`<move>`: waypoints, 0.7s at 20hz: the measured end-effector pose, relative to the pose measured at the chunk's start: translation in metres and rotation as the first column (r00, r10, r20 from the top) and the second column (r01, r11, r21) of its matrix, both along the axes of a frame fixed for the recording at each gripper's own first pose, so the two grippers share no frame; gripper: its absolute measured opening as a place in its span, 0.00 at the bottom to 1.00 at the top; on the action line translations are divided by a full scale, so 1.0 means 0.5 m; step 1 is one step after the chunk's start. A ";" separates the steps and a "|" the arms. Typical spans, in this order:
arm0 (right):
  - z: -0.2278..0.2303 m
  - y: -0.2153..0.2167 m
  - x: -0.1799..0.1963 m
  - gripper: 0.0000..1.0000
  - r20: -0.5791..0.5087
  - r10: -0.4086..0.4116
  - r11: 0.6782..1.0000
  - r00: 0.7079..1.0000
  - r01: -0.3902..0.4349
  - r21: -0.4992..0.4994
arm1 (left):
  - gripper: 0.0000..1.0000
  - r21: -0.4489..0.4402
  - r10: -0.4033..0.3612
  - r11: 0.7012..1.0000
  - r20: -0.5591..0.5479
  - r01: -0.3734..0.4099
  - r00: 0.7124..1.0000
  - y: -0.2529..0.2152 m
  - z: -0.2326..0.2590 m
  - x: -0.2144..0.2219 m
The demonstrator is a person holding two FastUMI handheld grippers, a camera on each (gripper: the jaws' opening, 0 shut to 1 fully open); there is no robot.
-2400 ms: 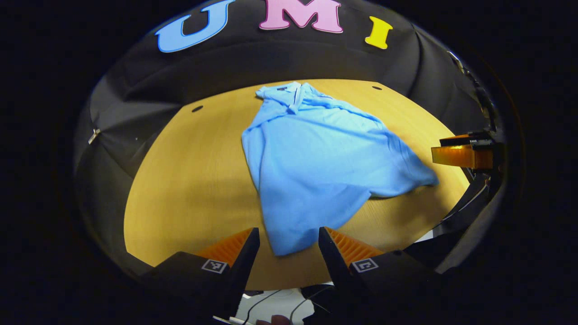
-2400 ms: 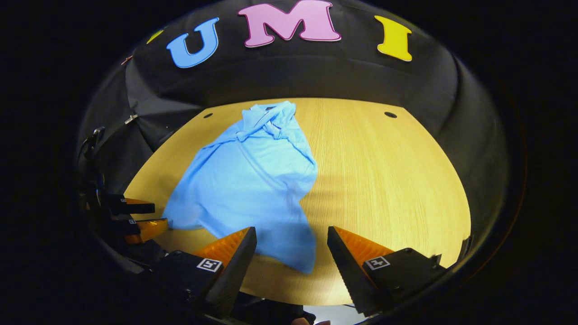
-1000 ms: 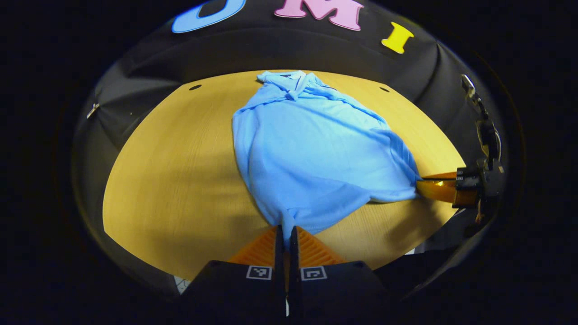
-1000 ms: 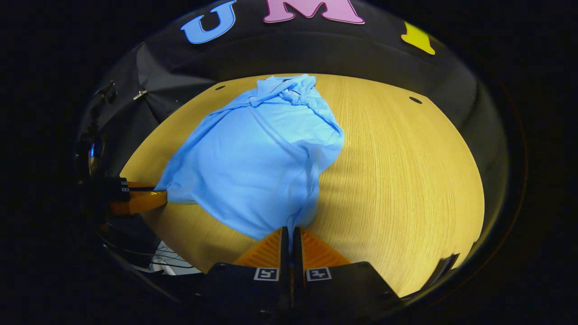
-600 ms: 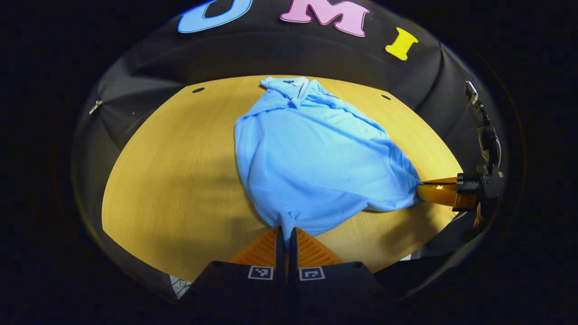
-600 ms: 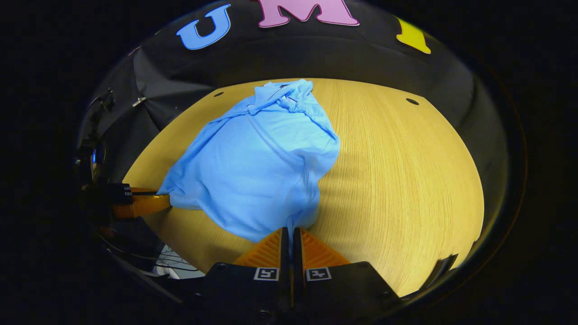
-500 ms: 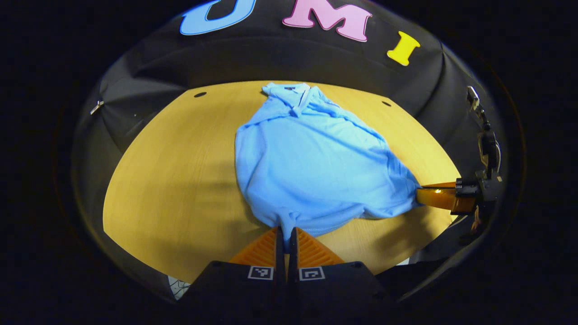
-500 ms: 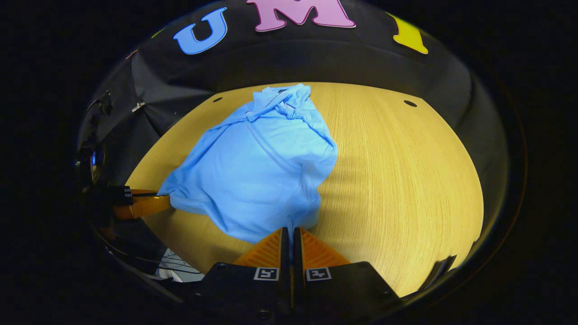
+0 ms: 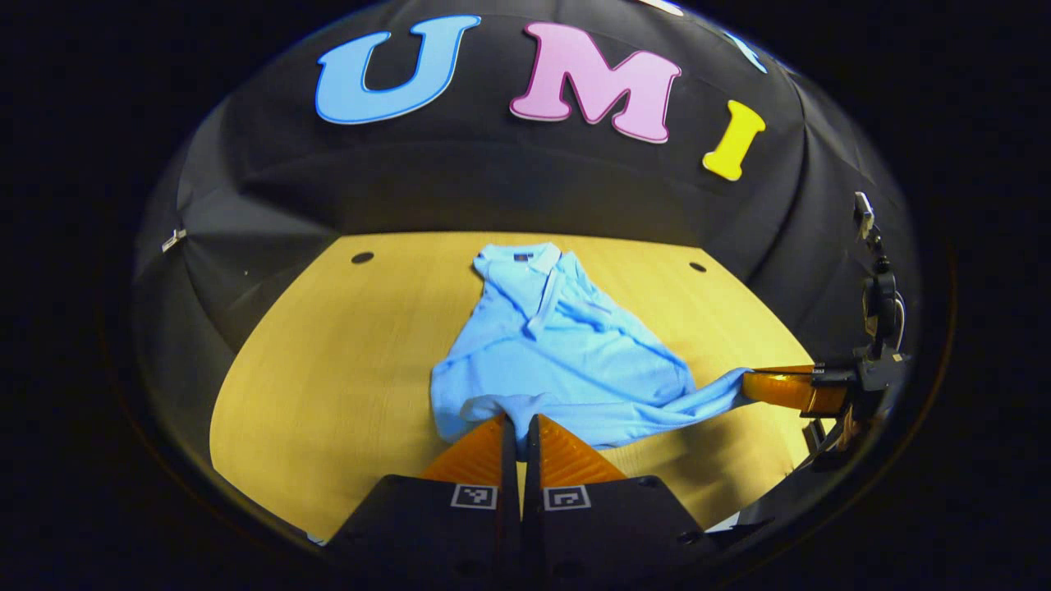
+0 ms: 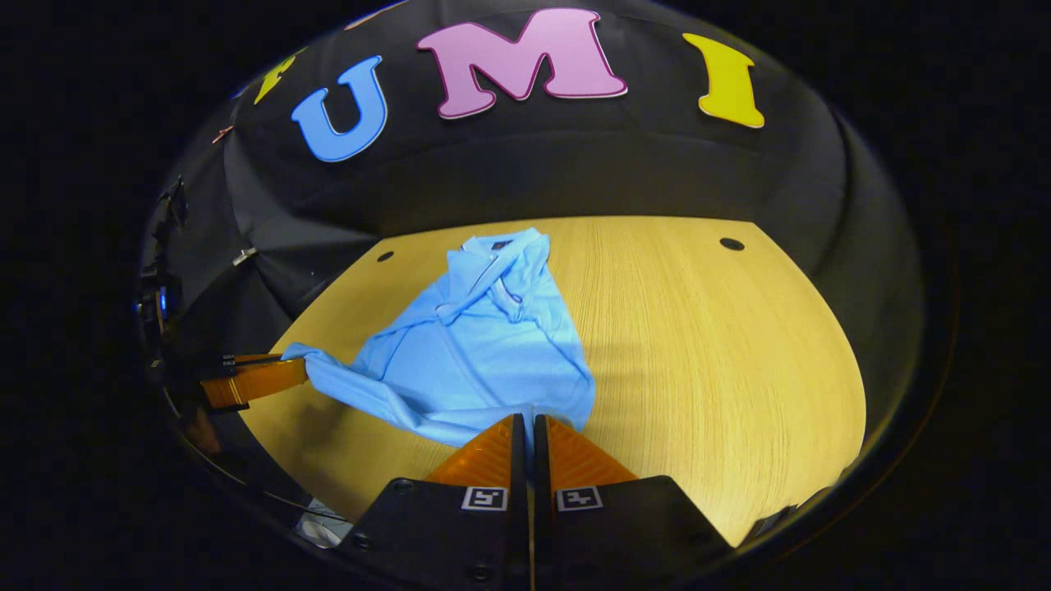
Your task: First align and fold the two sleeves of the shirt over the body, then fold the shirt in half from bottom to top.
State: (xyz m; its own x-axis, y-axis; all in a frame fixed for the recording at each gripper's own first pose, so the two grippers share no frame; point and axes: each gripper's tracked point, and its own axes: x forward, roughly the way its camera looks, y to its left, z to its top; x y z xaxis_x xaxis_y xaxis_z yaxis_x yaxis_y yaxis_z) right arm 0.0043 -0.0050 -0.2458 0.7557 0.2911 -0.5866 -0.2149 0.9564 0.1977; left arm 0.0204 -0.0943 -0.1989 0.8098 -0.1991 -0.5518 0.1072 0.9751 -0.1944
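Both of your hand-held grippers, left [image 9: 518,427] and right [image 10: 525,428], are clamped on the light blue cotton polo shirt's [image 9: 558,345] hem at the desk's [image 9: 328,345] near edge. Its long axis runs away from you, collar toward the far edge.

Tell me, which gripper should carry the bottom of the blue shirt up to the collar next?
Both together, probably. The left gripper and the right gripper each pinch a bottom corner of the shirt; the hem stretches between them. The collar lies straight ahead of both.
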 end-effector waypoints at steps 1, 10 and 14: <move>0.014 0.000 0.025 0.07 0.019 -0.010 1.000 1.000 0.009 0.007 | 0.06 0.003 0.001 1.000 0.025 -0.001 1.000 0.002 0.017 0.022; 0.120 0.006 0.269 0.07 0.187 -0.073 0.997 0.980 0.066 0.044 | 0.06 0.026 0.056 0.998 0.201 -0.062 0.978 0.039 0.112 0.257; 0.131 0.015 0.374 0.07 0.226 -0.086 0.996 0.970 0.078 0.043 | 0.06 0.023 0.082 0.996 0.240 -0.091 0.967 0.049 0.115 0.364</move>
